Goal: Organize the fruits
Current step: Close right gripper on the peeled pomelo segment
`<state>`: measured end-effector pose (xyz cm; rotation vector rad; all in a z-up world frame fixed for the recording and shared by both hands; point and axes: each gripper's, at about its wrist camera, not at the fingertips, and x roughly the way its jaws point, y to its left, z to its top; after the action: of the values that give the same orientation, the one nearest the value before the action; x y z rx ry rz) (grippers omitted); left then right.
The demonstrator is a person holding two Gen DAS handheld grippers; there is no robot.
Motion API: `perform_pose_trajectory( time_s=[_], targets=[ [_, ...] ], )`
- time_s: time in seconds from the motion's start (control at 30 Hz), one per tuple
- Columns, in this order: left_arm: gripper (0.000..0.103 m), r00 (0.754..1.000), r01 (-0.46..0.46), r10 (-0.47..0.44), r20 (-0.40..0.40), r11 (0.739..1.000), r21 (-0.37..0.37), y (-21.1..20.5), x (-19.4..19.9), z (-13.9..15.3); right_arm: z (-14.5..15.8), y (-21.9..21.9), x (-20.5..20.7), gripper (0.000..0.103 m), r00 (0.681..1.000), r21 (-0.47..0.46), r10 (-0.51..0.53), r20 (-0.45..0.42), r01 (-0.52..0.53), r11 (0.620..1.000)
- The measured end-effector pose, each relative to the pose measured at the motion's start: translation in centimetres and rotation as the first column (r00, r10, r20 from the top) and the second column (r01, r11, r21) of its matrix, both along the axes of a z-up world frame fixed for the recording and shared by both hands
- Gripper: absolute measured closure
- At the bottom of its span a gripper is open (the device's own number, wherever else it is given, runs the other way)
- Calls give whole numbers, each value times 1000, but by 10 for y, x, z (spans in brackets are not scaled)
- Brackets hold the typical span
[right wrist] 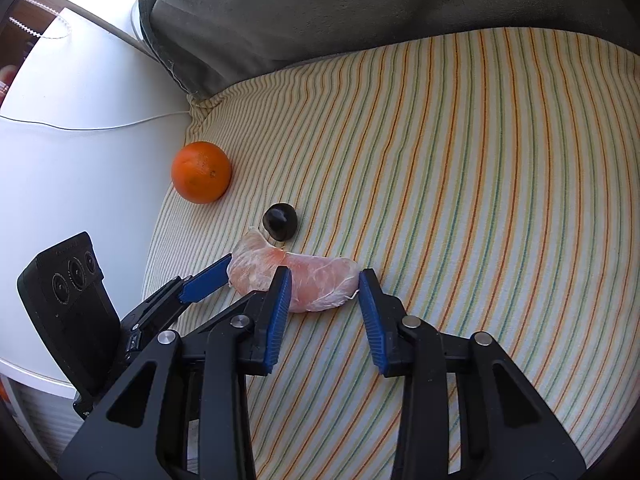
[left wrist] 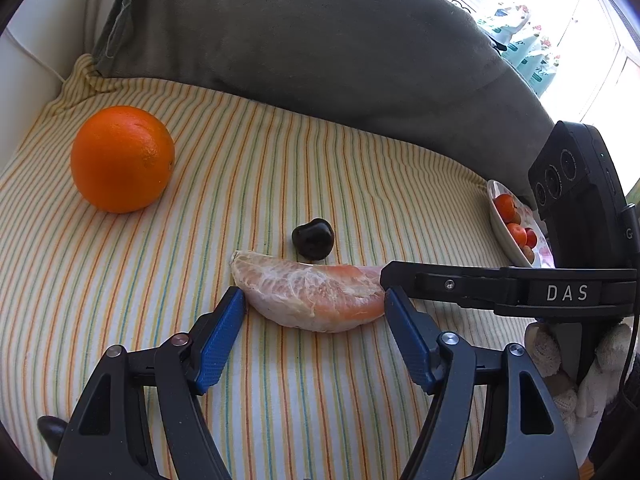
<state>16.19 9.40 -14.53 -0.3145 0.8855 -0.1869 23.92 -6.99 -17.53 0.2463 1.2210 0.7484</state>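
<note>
A peeled pink citrus segment (left wrist: 310, 298) lies on the striped cloth (left wrist: 240, 160). My left gripper (left wrist: 314, 298) is open, its blue pads flanking the segment's two ends. My right gripper (right wrist: 324, 280) is open too, with its jaws around the segment's right part (right wrist: 316, 280). A small dark fruit (left wrist: 313, 238) sits just behind the segment, also in the right wrist view (right wrist: 280, 222). A whole orange (left wrist: 122, 159) rests at the far left, also in the right wrist view (right wrist: 201, 177). A plate (left wrist: 502, 232) holding small red fruits stands at the right.
A grey-green cushion (left wrist: 320, 48) rises behind the cloth. A white surface (right wrist: 80, 160) with a thin cable borders the cloth on the left. A small dark object (left wrist: 52, 432) lies at the near left edge.
</note>
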Motion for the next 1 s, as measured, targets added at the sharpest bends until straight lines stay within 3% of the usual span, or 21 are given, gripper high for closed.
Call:
perform_pose_trajectory(
  time_s=[1.0],
  targets=[
    [38,997,-26,21,70,998,61,-23,-10,15,17,-18,-13,79,995,-16,-19,97,21,1000]
  ],
)
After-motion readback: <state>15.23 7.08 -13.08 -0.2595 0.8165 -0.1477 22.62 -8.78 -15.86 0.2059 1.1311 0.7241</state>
